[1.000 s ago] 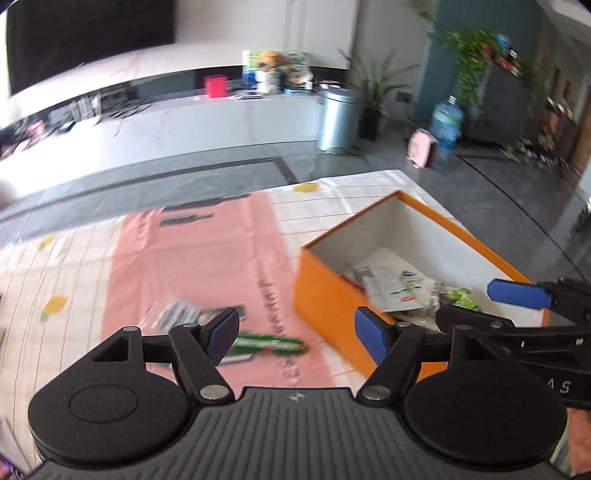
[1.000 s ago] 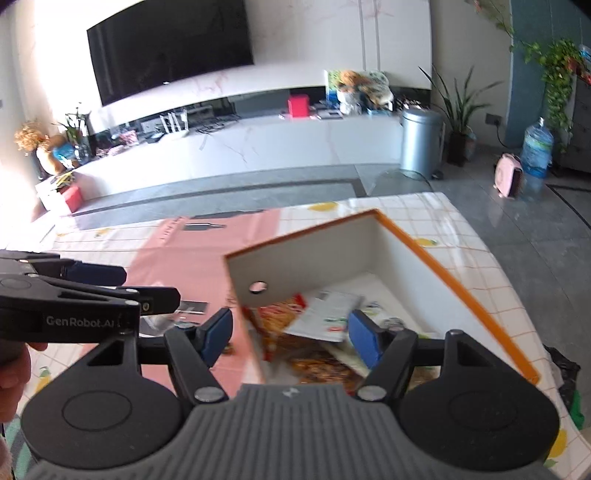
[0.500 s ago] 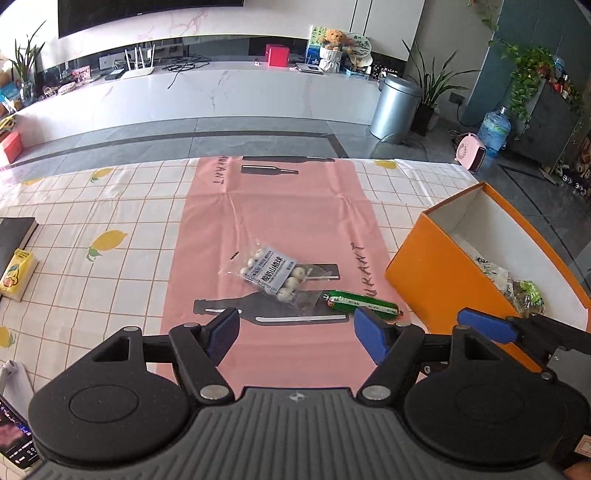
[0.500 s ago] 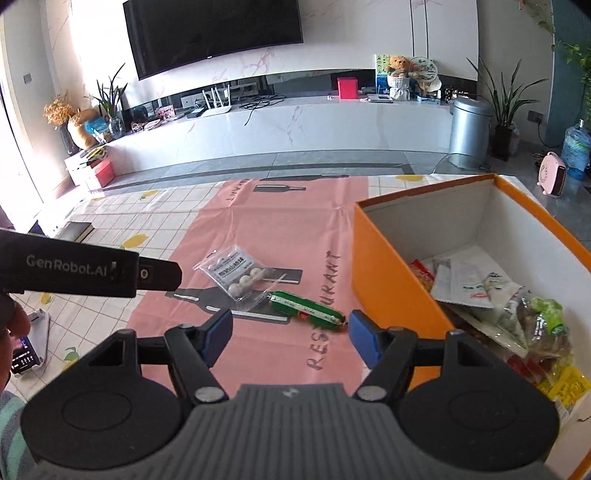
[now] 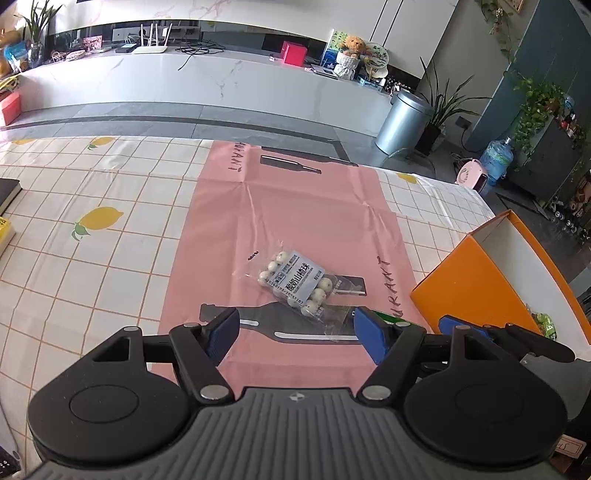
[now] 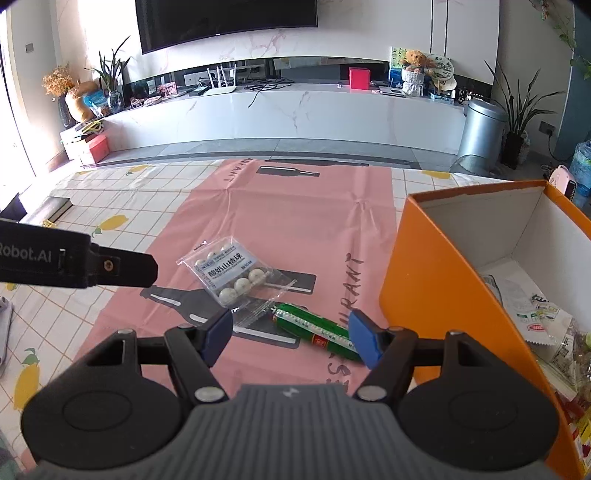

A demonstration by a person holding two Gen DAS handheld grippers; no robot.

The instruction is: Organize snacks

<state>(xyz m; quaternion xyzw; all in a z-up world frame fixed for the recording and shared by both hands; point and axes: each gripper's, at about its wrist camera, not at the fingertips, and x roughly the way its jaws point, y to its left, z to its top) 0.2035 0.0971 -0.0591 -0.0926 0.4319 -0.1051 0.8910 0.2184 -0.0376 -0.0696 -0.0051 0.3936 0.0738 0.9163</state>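
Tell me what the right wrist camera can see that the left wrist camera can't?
Only the right wrist view shows the big black TV on the wall, nearly the whole green sausage stick, and the snack packets piled inside the orange box.

Only the left wrist view shows a pink heater and a water jug clearly on the floor.

Both show the clear bag of white balls, the pink mat, the lemon tablecloth and the silver bin. Both grippers' jaws are open and empty.
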